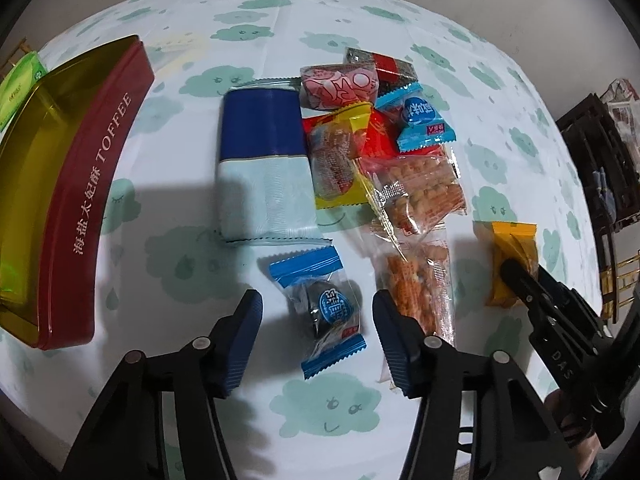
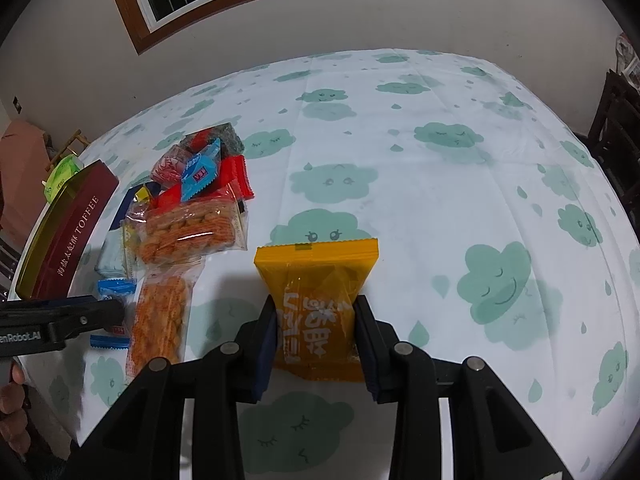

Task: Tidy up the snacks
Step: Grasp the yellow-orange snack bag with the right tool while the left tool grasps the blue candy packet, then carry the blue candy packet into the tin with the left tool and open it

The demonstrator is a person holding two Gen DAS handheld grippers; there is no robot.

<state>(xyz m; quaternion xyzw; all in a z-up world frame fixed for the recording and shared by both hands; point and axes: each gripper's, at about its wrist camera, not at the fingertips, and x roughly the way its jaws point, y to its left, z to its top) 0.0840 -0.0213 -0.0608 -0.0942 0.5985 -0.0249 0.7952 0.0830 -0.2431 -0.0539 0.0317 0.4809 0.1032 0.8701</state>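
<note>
The orange pack point(image 2: 318, 312) is pinched between the fingers of the right gripper point(image 2: 316, 340), on the cloth point(image 2: 440, 200) right of the pile point(image 1: 380, 140). The left gripper point(image 1: 318, 320) is held wide open around a blue candy point(image 1: 324, 308), not yet closed. The tin point(image 1: 60, 184) appears empty; sorting seems barely begun.

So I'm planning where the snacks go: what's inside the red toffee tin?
The red toffee tin stands open, and only its bare gold lining shows, no snacks. Its near wall hides part of the floor, so that strip stays unconfirmed.
</note>
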